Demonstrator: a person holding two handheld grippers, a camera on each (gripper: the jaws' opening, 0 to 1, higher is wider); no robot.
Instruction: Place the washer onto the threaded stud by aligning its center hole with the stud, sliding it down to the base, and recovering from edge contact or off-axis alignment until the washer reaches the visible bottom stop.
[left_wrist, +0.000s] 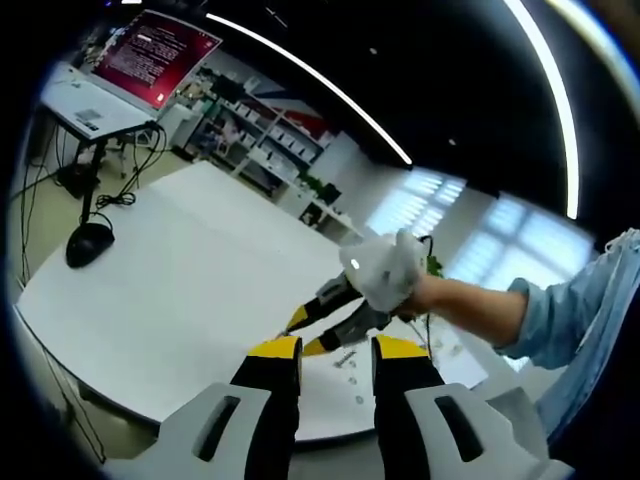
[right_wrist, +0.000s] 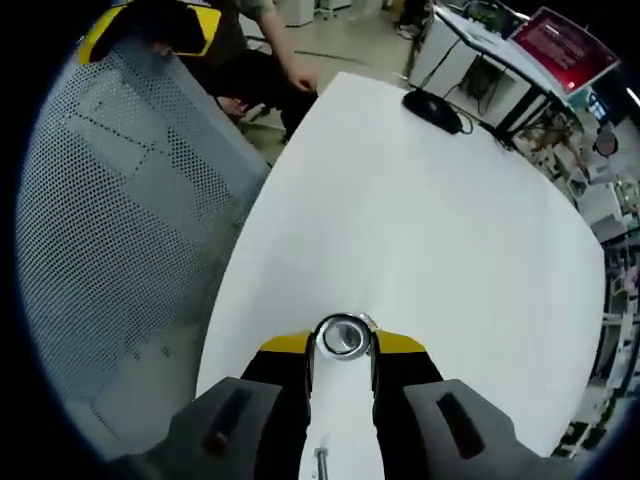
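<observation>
At lower centre of the right gripper view, the right claw (right_wrist: 344, 345) grips the washer (right_wrist: 341, 336) above the white counter (right_wrist: 430, 220). A stud (right_wrist: 320, 464) at the bottom edge is cut off. The left claw (left_wrist: 336, 352) is released; small parts (left_wrist: 352, 380) beyond it are hard to make out.

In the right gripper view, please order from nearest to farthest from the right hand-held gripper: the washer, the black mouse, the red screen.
1. Washer: between the jaws of the right hand-held gripper.
2. Black mouse: on the table's far end.
3. Red screen: beyond the table, upper right.

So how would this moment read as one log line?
right gripper: shut on washer | stud: bare | left gripper: open, idle
</observation>
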